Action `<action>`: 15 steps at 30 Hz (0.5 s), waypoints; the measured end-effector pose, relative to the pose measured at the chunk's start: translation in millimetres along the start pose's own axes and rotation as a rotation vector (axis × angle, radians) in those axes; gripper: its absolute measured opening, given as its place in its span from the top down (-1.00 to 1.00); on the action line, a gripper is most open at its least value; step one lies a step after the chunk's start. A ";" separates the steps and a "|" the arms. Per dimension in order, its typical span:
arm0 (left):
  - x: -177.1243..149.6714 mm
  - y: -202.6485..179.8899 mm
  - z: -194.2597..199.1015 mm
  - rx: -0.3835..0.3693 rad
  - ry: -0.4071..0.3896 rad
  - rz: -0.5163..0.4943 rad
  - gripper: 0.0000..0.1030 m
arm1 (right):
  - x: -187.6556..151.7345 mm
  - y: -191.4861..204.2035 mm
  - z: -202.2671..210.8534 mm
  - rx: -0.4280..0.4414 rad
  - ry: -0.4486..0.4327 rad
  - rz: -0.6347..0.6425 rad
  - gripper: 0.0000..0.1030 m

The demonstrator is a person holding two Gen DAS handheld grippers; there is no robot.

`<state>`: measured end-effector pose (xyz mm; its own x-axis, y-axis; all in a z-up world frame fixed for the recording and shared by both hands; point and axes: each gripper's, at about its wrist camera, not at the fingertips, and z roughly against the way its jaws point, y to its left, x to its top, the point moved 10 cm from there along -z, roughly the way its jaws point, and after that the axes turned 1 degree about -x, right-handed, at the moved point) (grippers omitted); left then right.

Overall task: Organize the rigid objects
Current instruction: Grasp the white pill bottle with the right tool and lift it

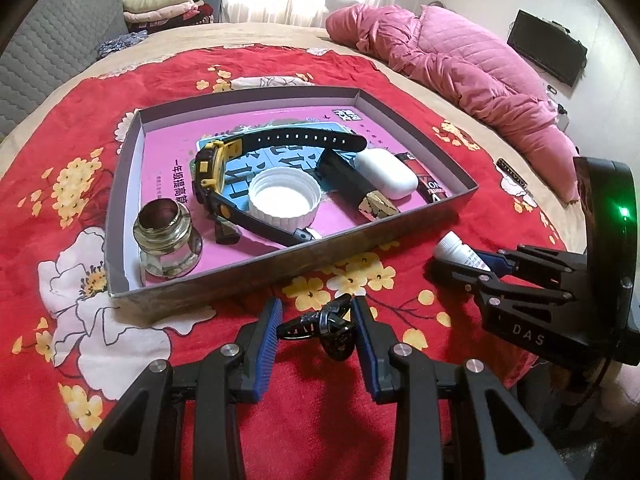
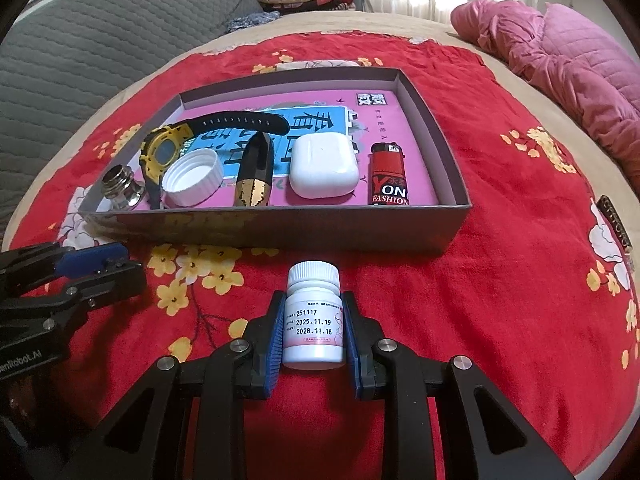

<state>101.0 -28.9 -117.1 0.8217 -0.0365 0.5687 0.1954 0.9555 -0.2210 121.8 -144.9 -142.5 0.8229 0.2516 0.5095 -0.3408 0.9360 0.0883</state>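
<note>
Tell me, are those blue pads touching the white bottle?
Touching. The right wrist view shows both pads of the right gripper pressed against the white bottle.

We cannot see the hands that carry the two grippers; both views cut the black frames at the bottom edge. In the left wrist view, the white bottle (image 1: 460,251) is half hidden behind the right gripper (image 1: 480,266), and the lighter (image 1: 430,186) is mostly covered by the white case (image 1: 386,174). The small print on the bottle's label (image 2: 313,326) is too fine for us to read. The box wall (image 2: 276,226) hides the lighter's lower end in the right wrist view.
</note>
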 end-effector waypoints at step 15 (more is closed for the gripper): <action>4.5 -4.2 20.8 0.010 -0.037 0.003 0.31 | 7.9 5.0 27.6 0.038 -0.052 -0.006 0.48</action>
<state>92.8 -27.0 -97.1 0.8018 -0.0230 0.5972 0.1875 0.9585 -0.2147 114.1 -145.1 -114.4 0.8004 0.2321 0.5527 -0.3538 0.9272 0.1230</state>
